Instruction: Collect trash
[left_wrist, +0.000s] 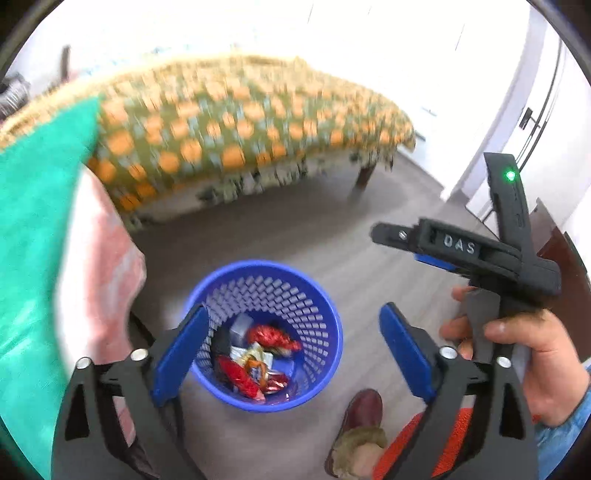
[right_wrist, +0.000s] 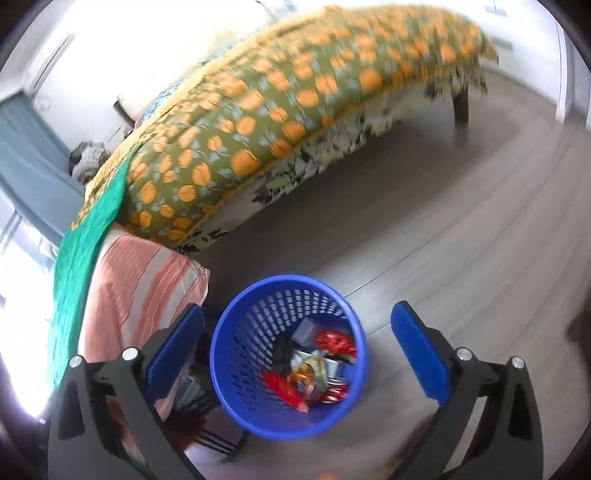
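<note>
Left wrist view: left gripper (left_wrist: 293, 354) gapes empty above the blue basket (left_wrist: 325, 354) of wrappers (left_wrist: 258, 363); right gripper (right_wrist: 297, 356) likewise spread wide.

A home bedroom: bed (right_wrist: 295, 110) under floral quilt (left_wrist: 240, 122), wood-look floor (right_wrist: 461, 240).

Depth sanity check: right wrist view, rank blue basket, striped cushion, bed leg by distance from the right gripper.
1. Blue basket, directly below the open right gripper.
2. Striped cushion, left, beside the basket.
3. Bed leg, far upper right.

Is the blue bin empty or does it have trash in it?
It has trash: red and silvery wrappers cover the bottom of the blue bin.
</note>
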